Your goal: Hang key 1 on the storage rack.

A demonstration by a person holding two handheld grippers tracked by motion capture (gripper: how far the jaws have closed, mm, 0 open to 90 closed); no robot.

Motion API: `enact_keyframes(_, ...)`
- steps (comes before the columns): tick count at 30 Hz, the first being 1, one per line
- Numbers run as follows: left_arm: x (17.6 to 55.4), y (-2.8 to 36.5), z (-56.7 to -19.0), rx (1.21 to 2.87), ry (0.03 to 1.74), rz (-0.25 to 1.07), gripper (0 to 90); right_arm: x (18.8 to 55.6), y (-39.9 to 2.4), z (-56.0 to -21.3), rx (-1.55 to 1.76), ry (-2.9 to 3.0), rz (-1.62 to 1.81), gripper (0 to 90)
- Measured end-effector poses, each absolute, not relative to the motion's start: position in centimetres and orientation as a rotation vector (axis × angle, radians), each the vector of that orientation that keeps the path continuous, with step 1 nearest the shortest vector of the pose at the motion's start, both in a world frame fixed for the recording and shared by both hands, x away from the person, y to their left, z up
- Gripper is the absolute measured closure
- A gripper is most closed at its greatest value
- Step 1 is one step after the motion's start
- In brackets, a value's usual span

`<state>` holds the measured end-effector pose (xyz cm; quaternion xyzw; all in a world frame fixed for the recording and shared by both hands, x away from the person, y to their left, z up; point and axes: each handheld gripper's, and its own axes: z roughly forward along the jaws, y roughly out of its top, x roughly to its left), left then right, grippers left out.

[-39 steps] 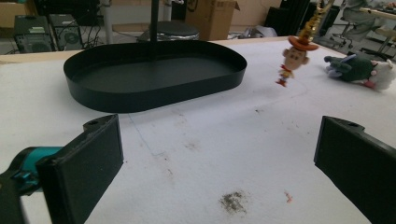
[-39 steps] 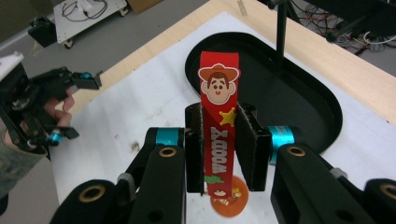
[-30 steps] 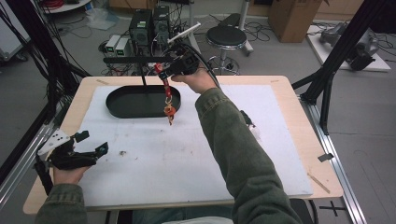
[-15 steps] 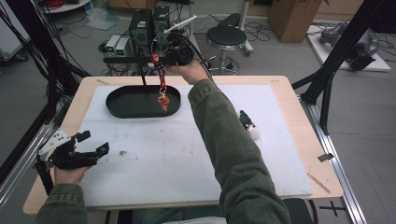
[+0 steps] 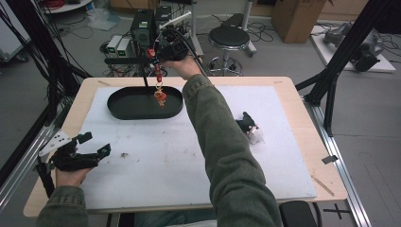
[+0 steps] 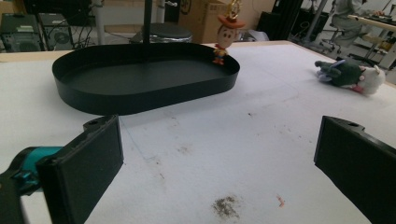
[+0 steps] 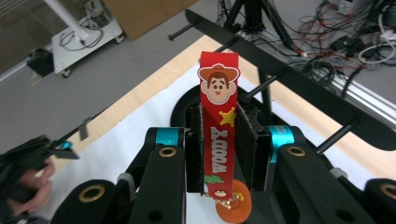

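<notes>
Keychain strap (image 7: 218, 140) clamped between right gripper (image 7: 219, 149) fingers (image 7: 194, 149)

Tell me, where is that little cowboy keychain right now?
In the high view the keychain hangs from the right gripper over the black tray at the table's far left; the right gripper view shows its red strap clamped between the jaws.

Right claw (image 5: 158, 57) dangles keychain (image 5: 160, 87) over tray (image 5: 120, 109)
</notes>
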<state>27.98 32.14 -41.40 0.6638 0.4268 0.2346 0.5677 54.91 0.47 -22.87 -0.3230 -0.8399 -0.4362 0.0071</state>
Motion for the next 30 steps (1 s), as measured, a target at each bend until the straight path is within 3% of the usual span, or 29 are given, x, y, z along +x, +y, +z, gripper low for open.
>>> enact_keyframes(30, 28.4, 32.3, -41.5, 1.529, 1.008, 0.543, 1.8, 58.4, 1.8, -23.2, -1.269, -2.400, -1.585, 74.4)
